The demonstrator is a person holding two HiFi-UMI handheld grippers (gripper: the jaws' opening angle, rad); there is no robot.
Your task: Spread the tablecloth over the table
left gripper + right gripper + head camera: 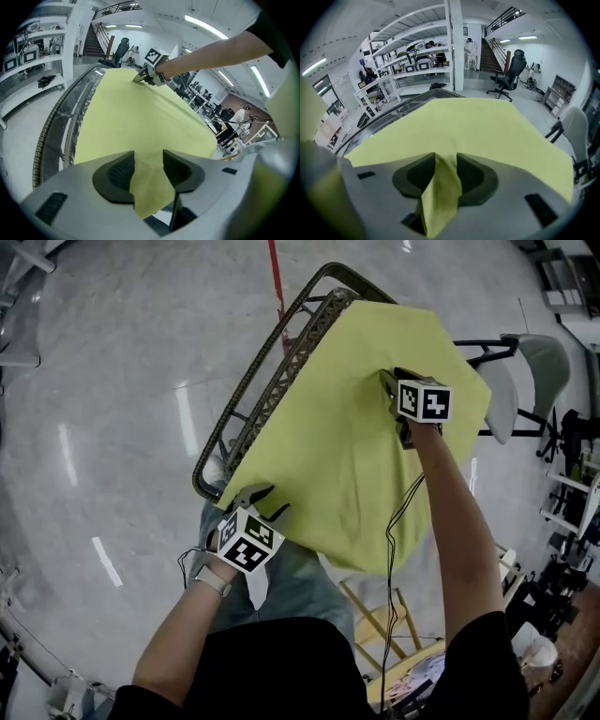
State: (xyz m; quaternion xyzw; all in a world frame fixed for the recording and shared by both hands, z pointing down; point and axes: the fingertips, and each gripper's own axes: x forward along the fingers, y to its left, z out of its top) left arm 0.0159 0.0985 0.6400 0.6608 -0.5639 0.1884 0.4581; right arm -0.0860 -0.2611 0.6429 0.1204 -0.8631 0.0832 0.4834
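A yellow-green tablecloth (347, 446) lies over most of a table with a dark metal truss frame (272, 362); the frame's left rail is bare. My left gripper (258, 502) is at the cloth's near left corner and is shut on it; in the left gripper view a fold of tablecloth (140, 112) is pinched between the jaws of the left gripper (149, 161). My right gripper (394, 395) is at the far right edge, shut on the tablecloth (478, 126), which bunches between the jaws of the right gripper (446, 164). The right gripper (143, 77) also shows far across the cloth in the left gripper view.
A grey chair (548, 367) stands right of the table, and a wooden frame (375, 615) sits by my legs. Beyond the table are white shelves (408, 56), a black office chair (511, 70) and a staircase (490, 51). Shiny floor surrounds the table.
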